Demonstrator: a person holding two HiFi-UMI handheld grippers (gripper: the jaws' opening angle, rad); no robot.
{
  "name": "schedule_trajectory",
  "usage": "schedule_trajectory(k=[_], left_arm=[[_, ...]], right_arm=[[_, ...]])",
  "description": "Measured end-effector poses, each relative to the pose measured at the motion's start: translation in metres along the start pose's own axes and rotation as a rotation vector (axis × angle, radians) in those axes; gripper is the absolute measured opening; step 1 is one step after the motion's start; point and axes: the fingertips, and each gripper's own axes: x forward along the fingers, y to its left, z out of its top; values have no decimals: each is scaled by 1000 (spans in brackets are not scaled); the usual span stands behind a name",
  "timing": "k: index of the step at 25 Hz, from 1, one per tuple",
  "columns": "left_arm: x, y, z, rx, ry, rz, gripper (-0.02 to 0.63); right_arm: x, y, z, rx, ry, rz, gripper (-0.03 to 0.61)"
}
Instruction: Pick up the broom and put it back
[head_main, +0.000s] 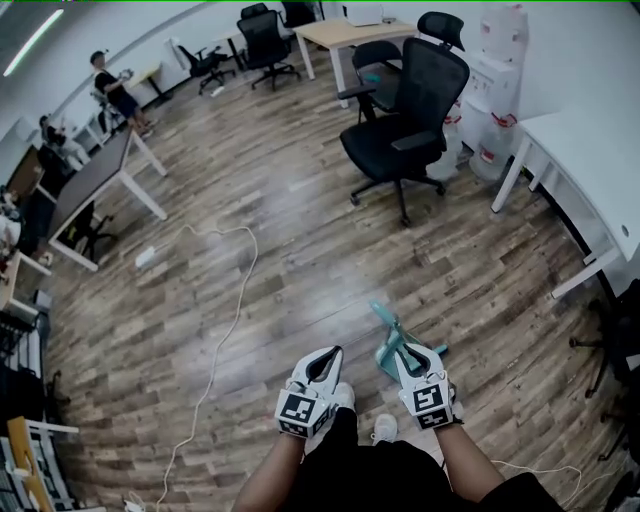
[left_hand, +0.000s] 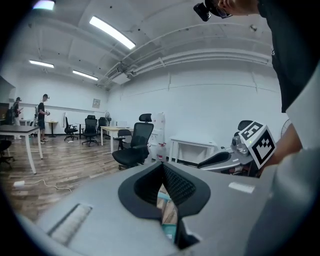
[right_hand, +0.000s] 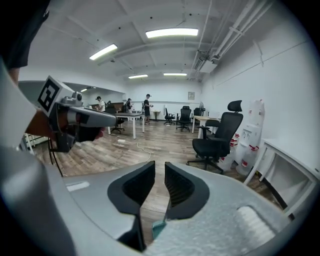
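Note:
A teal broom part (head_main: 390, 330) lies low over the wood floor, just ahead of my right gripper (head_main: 403, 352). That gripper (right_hand: 159, 169) is open, with a narrow gap between its pads showing only floor. A teal edge of the broom (right_hand: 158, 228) shows below its jaws. My left gripper (head_main: 330, 356) hangs beside it on the left, apart from the broom. In its own view the left gripper (left_hand: 161, 167) has its tips together with nothing between them, and a bit of teal (left_hand: 168, 229) shows under the jaws.
A black office chair (head_main: 405, 120) stands ahead, with a white desk (head_main: 590, 180) and water bottles (head_main: 495, 95) at the right. A white cable (head_main: 235, 290) snakes over the floor on the left. A grey desk (head_main: 95, 185) and people (head_main: 115, 90) are far left.

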Motion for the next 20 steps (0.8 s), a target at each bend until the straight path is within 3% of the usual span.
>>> schedule_trajectory(k=[9, 15, 20], left_arm=[[38, 23, -27, -20, 87, -92, 17], [53, 30, -54, -24, 159, -143, 17], [61, 31, -65, -30, 187, -182, 17]], right_arm=[[50, -14, -54, -28, 144, -48, 153], [80, -28, -94, -8, 236, -98, 161], [99, -37, -115, 10, 284, -87, 161]])
